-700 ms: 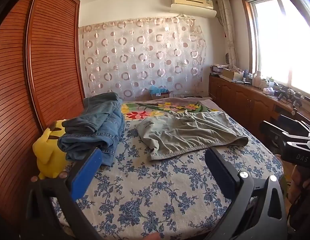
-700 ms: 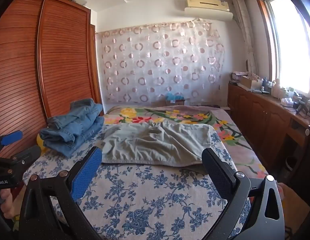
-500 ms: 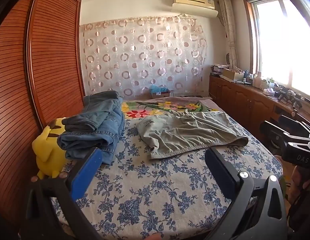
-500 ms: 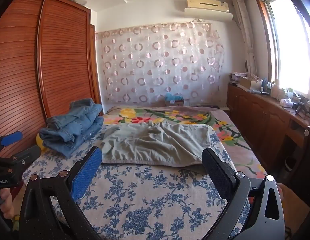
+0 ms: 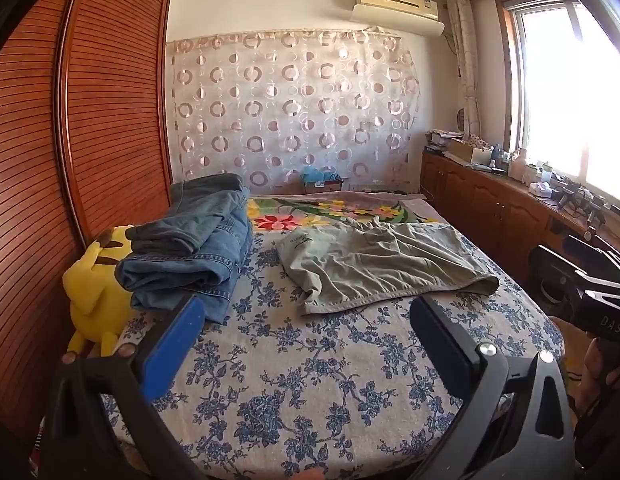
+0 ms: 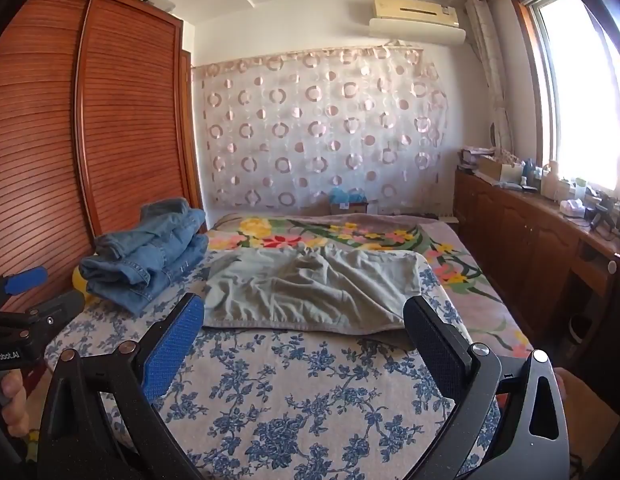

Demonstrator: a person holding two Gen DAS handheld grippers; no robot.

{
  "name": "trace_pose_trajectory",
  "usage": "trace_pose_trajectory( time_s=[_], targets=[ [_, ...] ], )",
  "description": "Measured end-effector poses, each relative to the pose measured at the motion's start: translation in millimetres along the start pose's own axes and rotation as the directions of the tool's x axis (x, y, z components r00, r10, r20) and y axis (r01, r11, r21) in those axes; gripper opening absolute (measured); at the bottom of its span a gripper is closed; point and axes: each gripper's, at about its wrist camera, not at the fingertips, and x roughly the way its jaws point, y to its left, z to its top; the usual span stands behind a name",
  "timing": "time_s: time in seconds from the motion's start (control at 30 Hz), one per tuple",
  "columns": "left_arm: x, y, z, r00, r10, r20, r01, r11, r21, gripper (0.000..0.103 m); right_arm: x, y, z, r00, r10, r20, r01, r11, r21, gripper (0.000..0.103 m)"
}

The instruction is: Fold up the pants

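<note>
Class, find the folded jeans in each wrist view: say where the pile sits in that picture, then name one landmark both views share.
Left wrist view: the jeans lie left of centre, on the bed's left edge, partly resting on a yellow plush toy.
Right wrist view: the jeans lie at mid-left, left of the grey shorts.
Shared landmark: the air conditioner high on the far wall.

Only the left tongs [image 5: 306,344] have drifted slightly; the yellow plush [image 5: 96,292] shows more fully.
</note>
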Motion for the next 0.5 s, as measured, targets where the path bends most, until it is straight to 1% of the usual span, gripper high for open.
trace_pose_trajectory(
  time_s=[0.5],
  targets=[
    [-0.8,3.3,-0.2,1.0,-0.002,0.002,0.002,1.0,-0.003,0.103,-2.2,1.0,0.1,1.0,0.001,-0.001,-0.001,1.0,-0.001,0.102]
  ],
)
